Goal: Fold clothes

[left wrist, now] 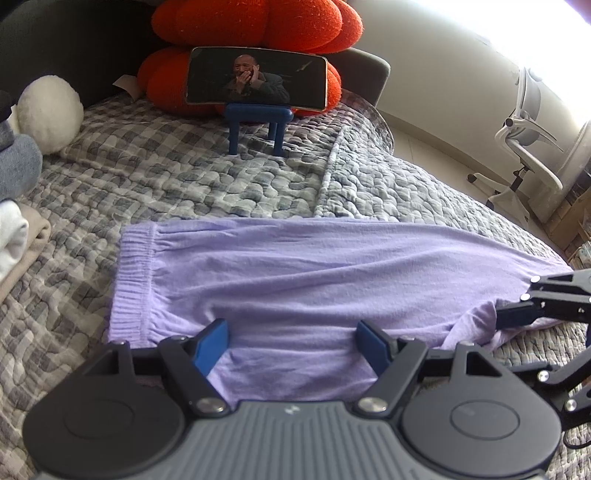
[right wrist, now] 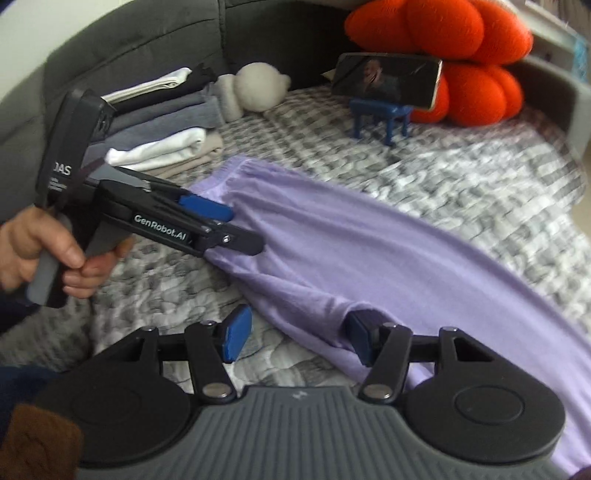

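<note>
Lavender trousers (left wrist: 295, 266) lie flat across the checked quilt (left wrist: 166, 177), elastic waistband to the left in the left wrist view. My left gripper (left wrist: 291, 332) stands open over their near edge by the waist, its blue pads (left wrist: 214, 343) wide apart. A hand holds it in the right wrist view, where the left gripper (right wrist: 240, 227) rests at the trousers (right wrist: 369, 251). My right gripper (right wrist: 295, 332) is open at the near hem further along. One of its fingers (right wrist: 360, 338) is tucked under a lifted fold of cloth, the other over bare quilt. The right gripper (left wrist: 517, 299) shows at the leg end.
A stack of folded clothes (right wrist: 162, 122) sits by the dark headboard (right wrist: 129, 44). A phone (left wrist: 256, 79) on a blue stand leans against an orange cushion (left wrist: 258, 18). A white plush toy (left wrist: 50, 110) lies beside them. An office chair (left wrist: 528, 140) stands off the bed.
</note>
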